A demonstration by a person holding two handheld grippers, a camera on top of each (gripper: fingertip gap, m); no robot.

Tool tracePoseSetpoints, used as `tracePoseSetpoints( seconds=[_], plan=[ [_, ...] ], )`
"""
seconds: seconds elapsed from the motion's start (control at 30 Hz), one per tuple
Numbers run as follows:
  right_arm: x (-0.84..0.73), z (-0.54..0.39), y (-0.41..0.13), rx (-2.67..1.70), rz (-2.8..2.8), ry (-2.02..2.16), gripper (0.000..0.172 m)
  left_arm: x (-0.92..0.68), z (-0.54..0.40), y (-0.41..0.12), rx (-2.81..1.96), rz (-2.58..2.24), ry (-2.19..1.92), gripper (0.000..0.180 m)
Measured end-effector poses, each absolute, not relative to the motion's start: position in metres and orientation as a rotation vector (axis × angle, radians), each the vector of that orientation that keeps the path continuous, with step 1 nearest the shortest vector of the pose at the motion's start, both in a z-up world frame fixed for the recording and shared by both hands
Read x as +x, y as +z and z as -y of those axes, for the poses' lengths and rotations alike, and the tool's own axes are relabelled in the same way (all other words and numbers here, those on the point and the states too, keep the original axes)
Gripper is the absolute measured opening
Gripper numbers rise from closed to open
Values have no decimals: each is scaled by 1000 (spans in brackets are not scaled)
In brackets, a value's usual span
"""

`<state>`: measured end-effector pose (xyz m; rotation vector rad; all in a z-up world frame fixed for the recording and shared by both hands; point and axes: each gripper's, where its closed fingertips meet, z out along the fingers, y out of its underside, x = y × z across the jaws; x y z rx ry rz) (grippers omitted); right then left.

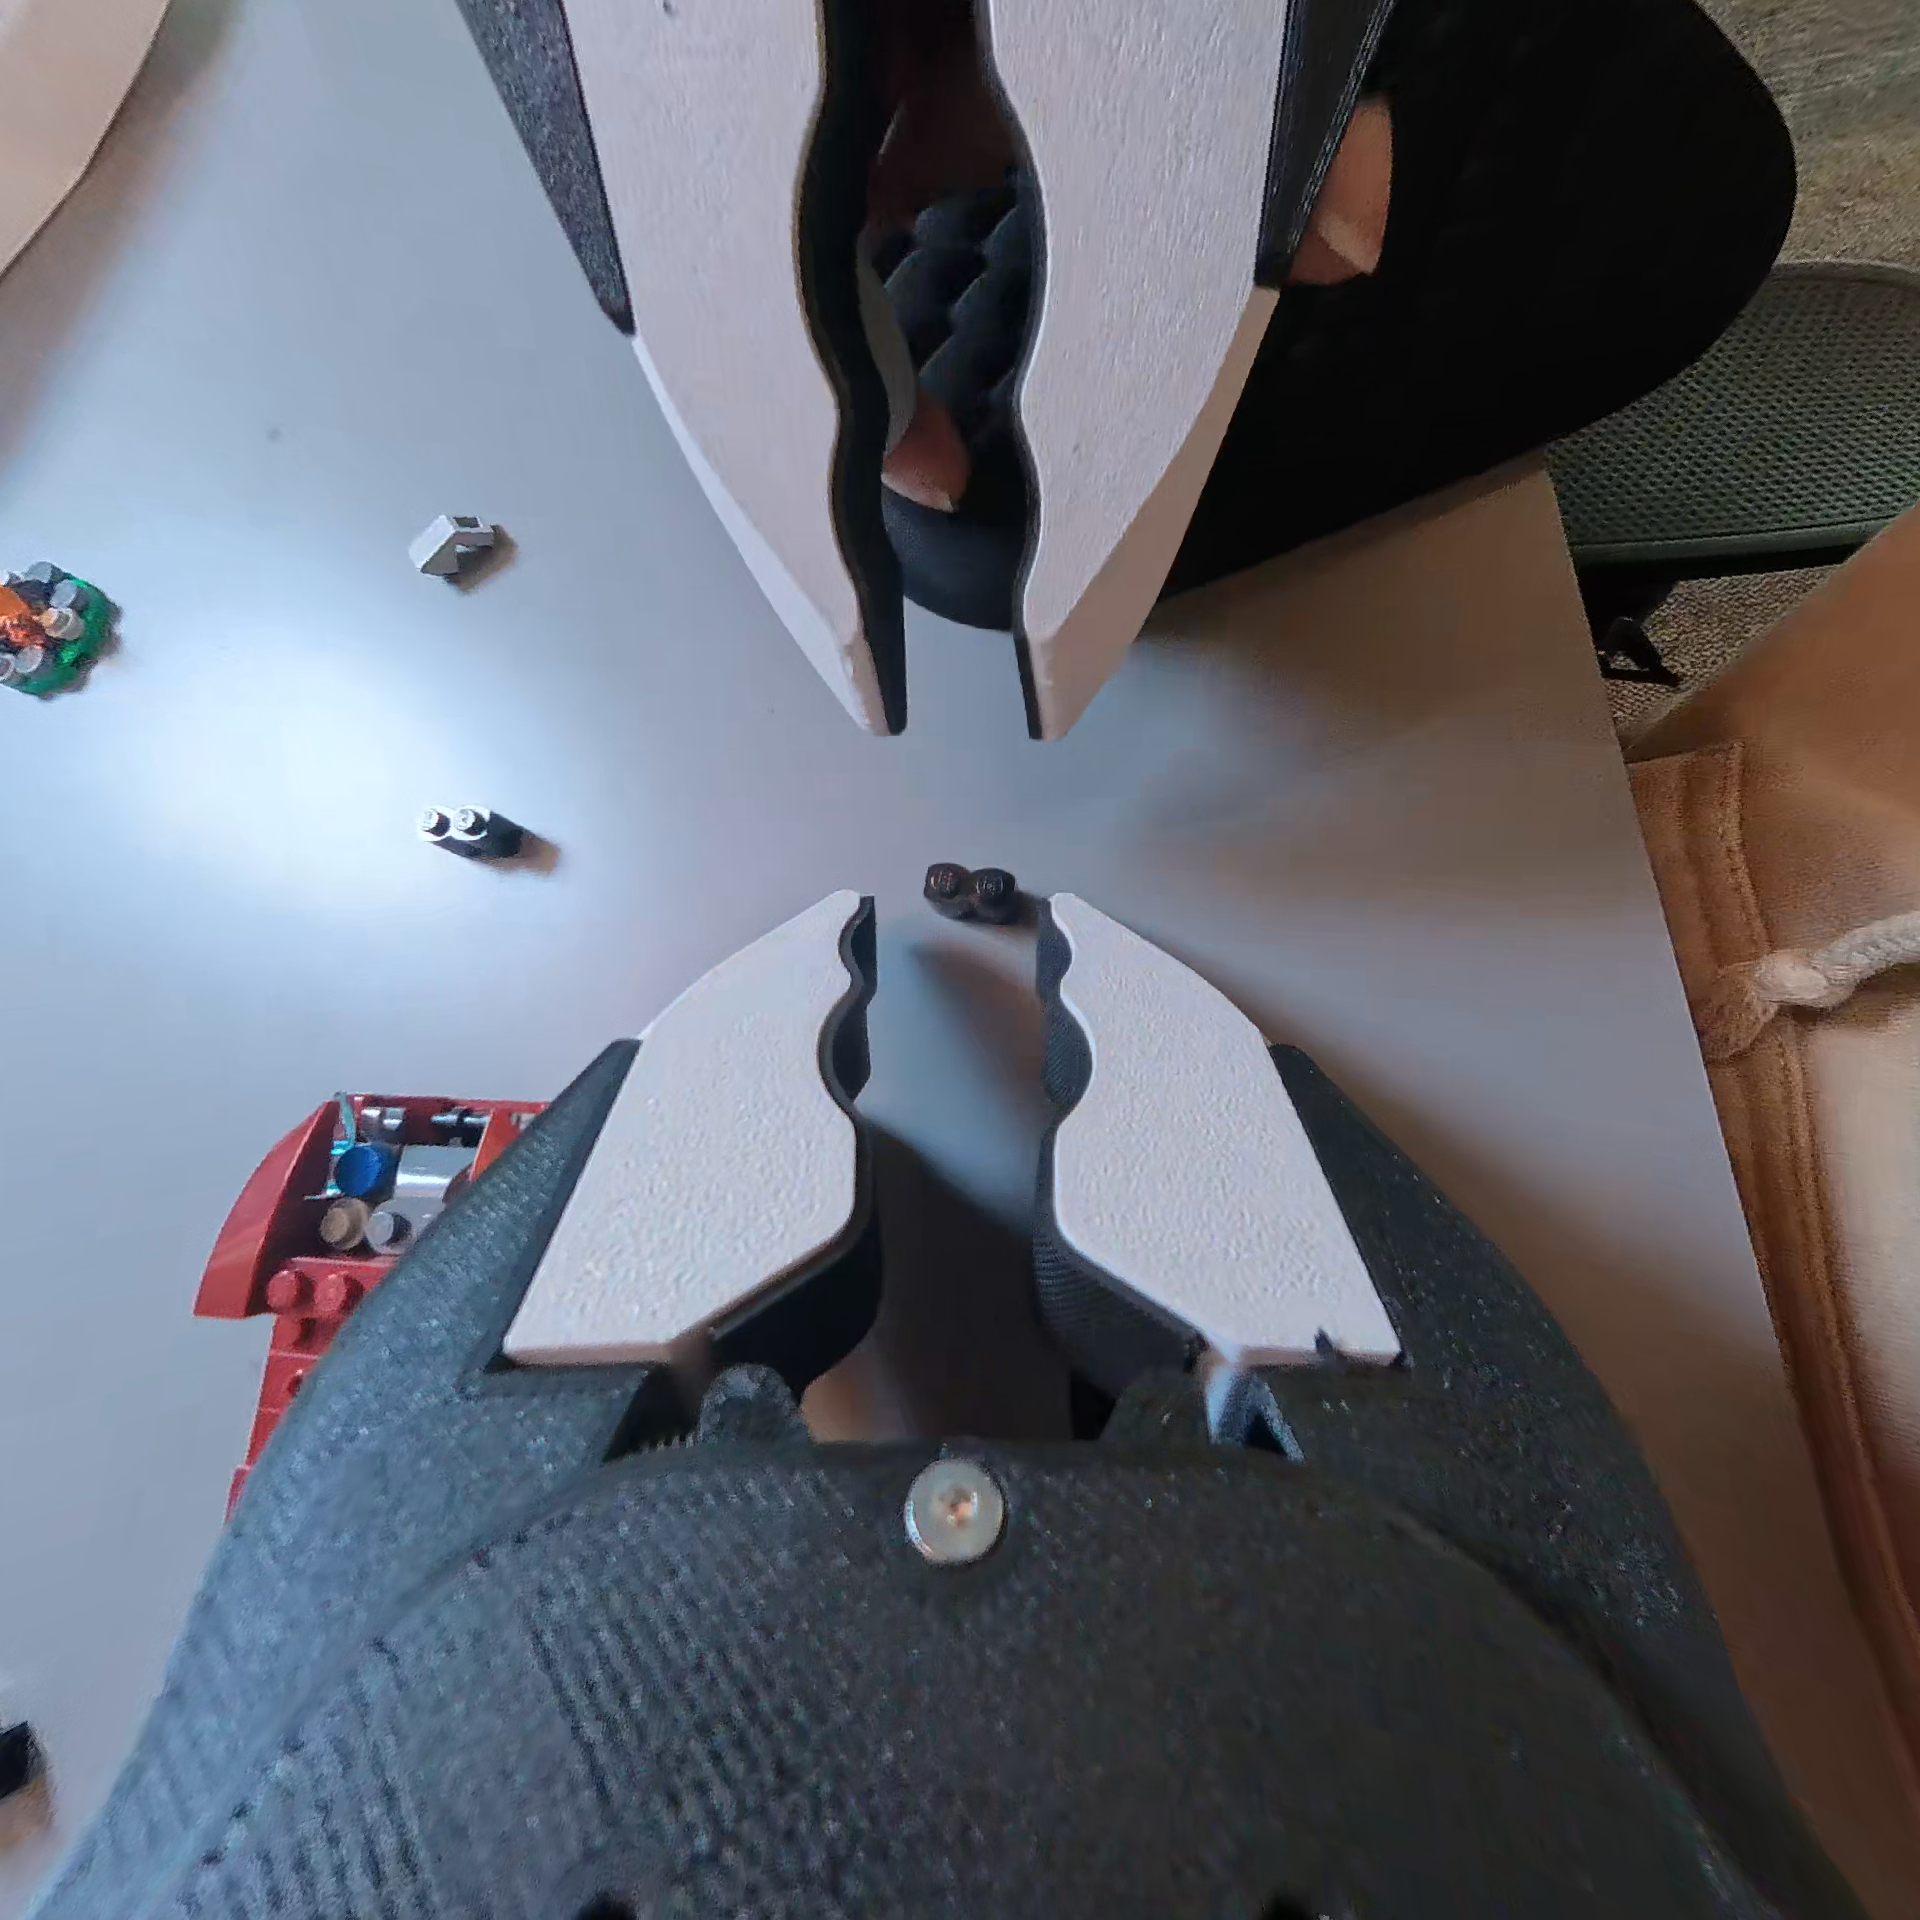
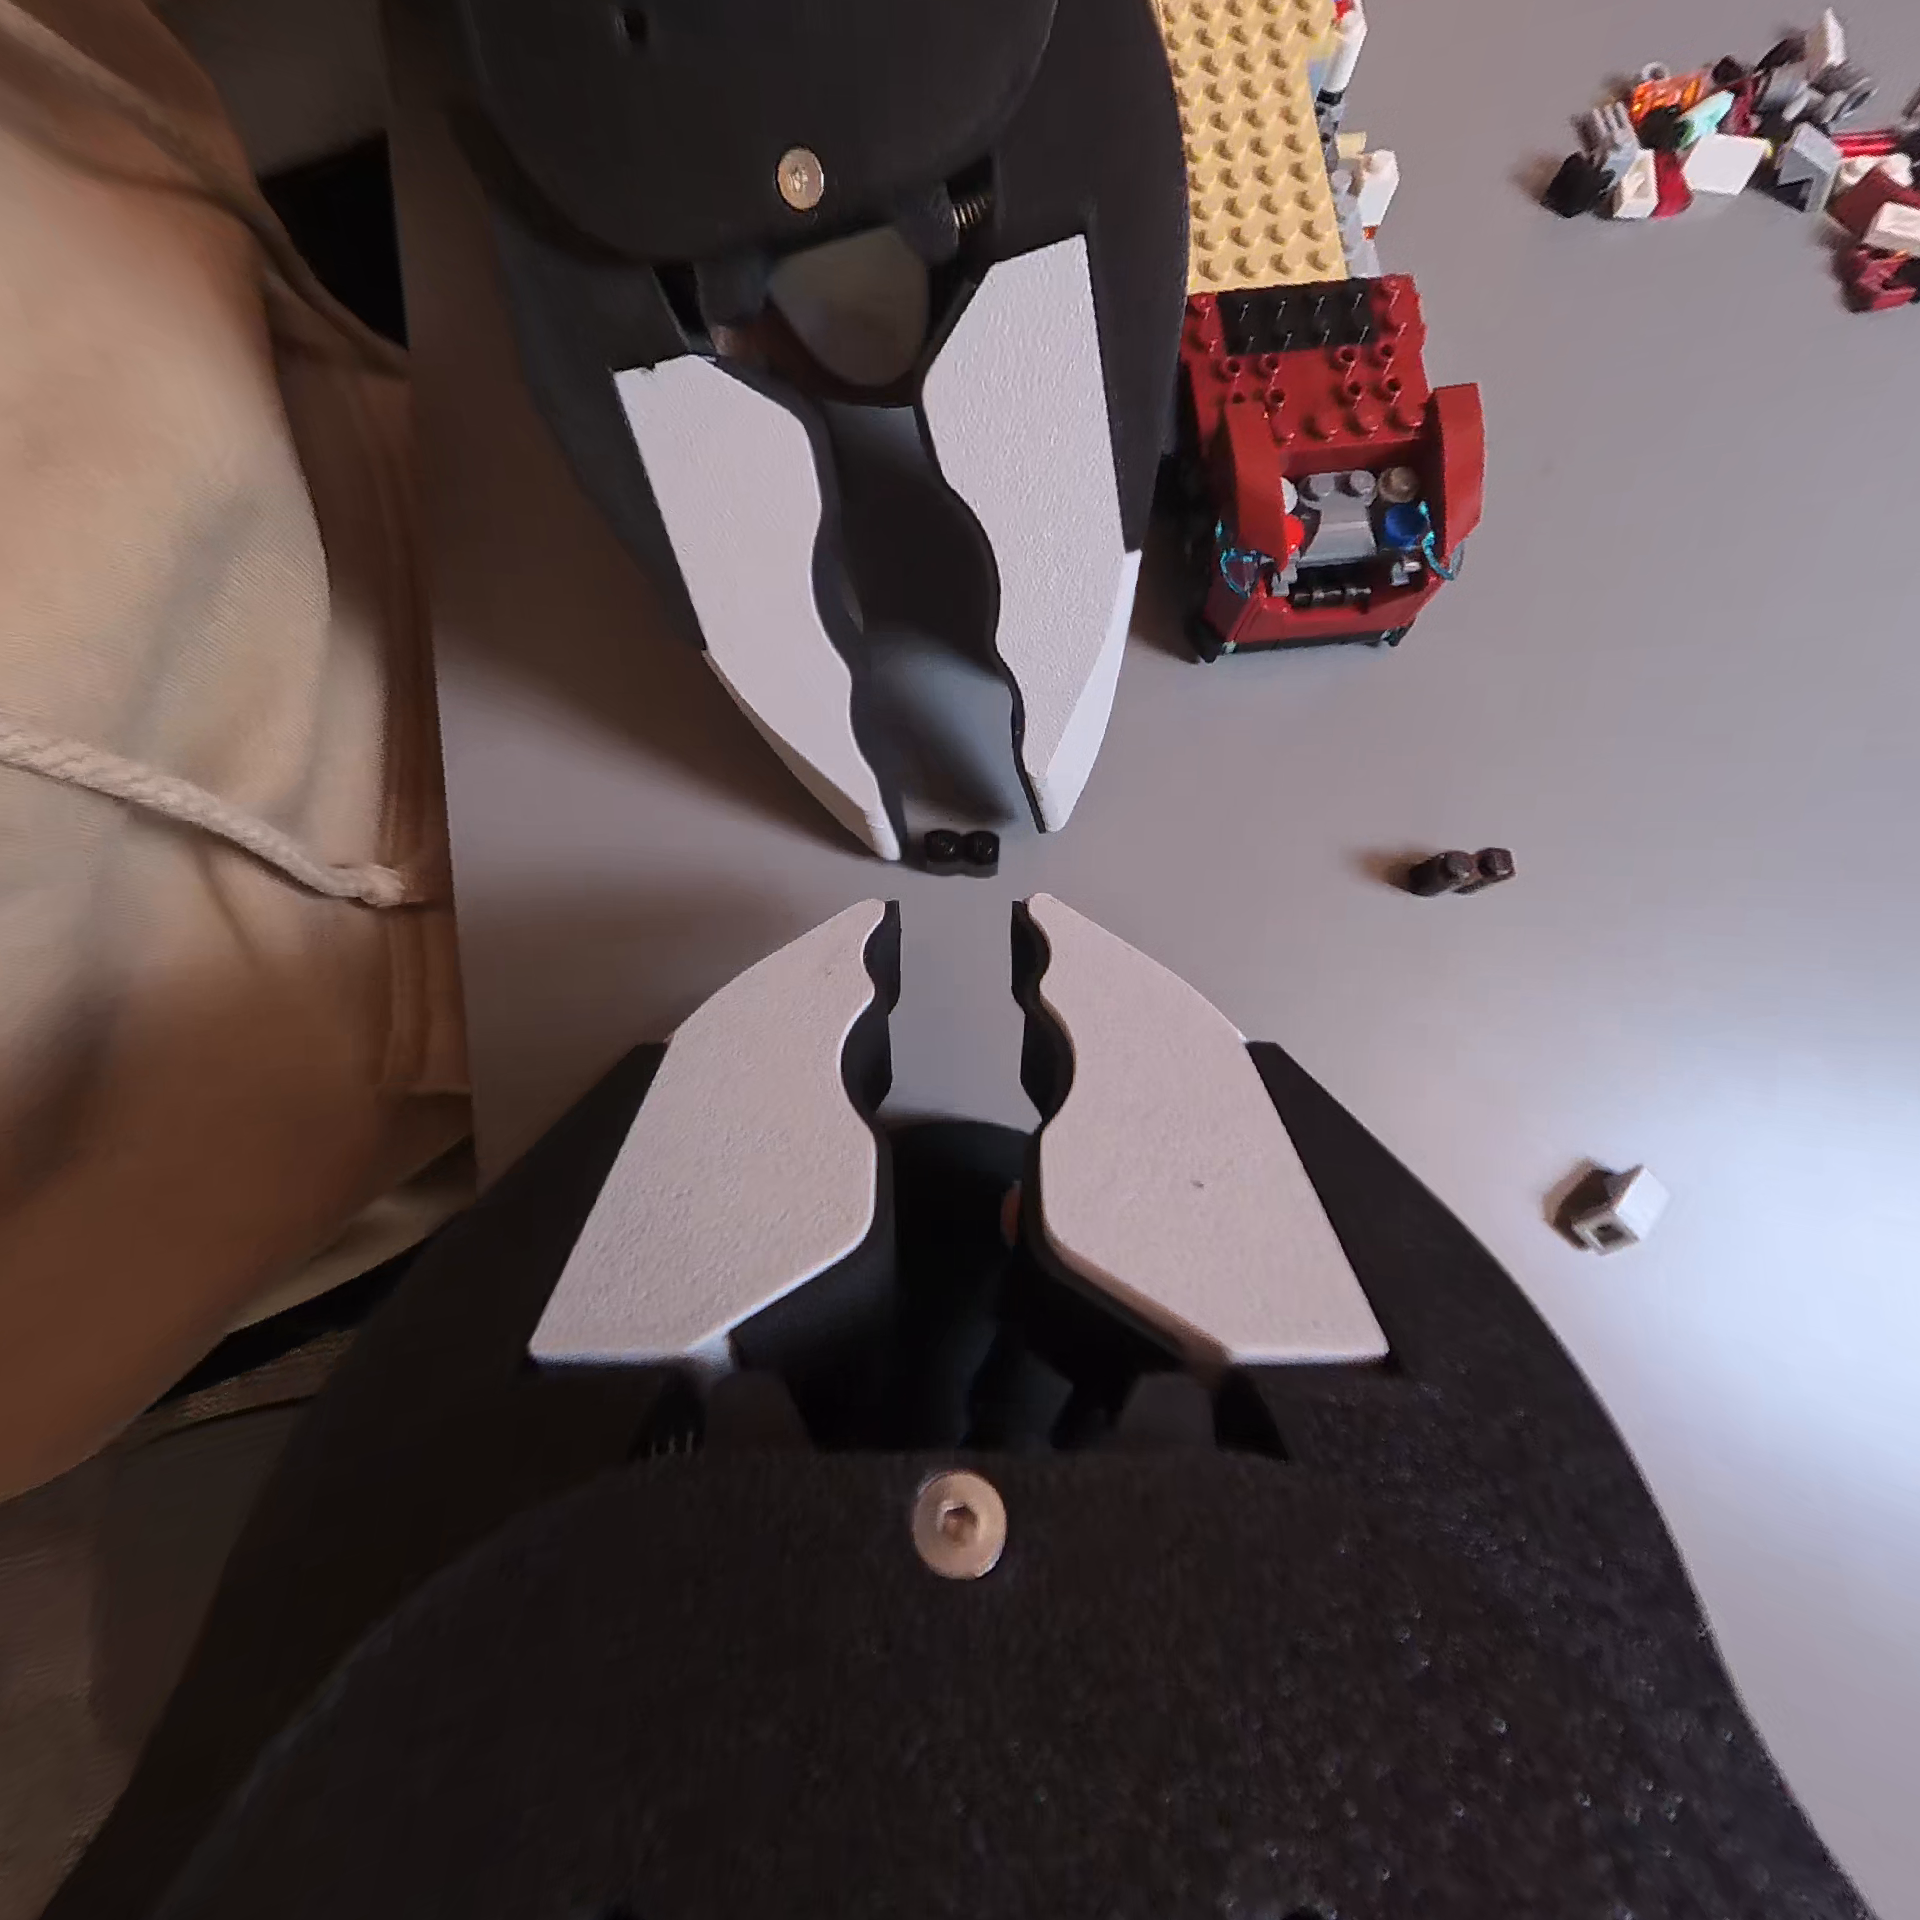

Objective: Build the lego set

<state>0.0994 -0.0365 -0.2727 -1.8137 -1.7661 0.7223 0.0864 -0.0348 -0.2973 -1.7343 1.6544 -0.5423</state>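
Note:
A small black two-stud brick (image 1: pixel 971 890) lies on the grey table (image 1: pixel 312 312), just at the tips of my left gripper (image 1: pixel 956 914). The left gripper is open: the brick sits close to one finger and a clear gap separates it from the other. The right wrist view shows the same brick (image 2: pixel 961 850) between the left gripper's tips (image 2: pixel 966 836). My right gripper (image 2: pixel 956 906) is open and empty. It faces the left gripper tip to tip, a short way from the brick. It also shows in the left wrist view (image 1: pixel 964 730).
A dark red brick-built vehicle (image 2: pixel 1330 468) on a tan baseplate (image 2: pixel 1247 156) stands beside the left gripper. A dark two-stud piece (image 2: pixel 1460 871), a grey brick (image 2: pixel 1610 1205) and a pile of loose bricks (image 2: pixel 1756 135) lie farther off. A person's beige hoodie (image 2: pixel 156 727) is at the table edge. My two grippers' fingertips are within a few centimetres of each other.

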Motion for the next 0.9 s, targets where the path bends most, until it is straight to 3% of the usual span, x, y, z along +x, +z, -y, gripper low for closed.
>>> tracePoseSetpoints(
  seconds=[0.4, 0.53, 0.63, 0.9],
  plan=[
    [86, 38, -291, -2033, 1855, 470, 29, -3, 7, -249, -1722, -1375, -466, 41],
    [81, 40, -297, -2055, 1870, 454, 27, -40, -9, -243, -1740, -1221, -452, 42],
    [80, 35, -300, -2064, 1867, 422, 17, -52, -15, -240, -1734, -1172, -444, 41],
    [81, 9, -287, -2059, 1792, 435, 17, -46, -17, -250, -1730, -1208, -449, 40]
  ],
)
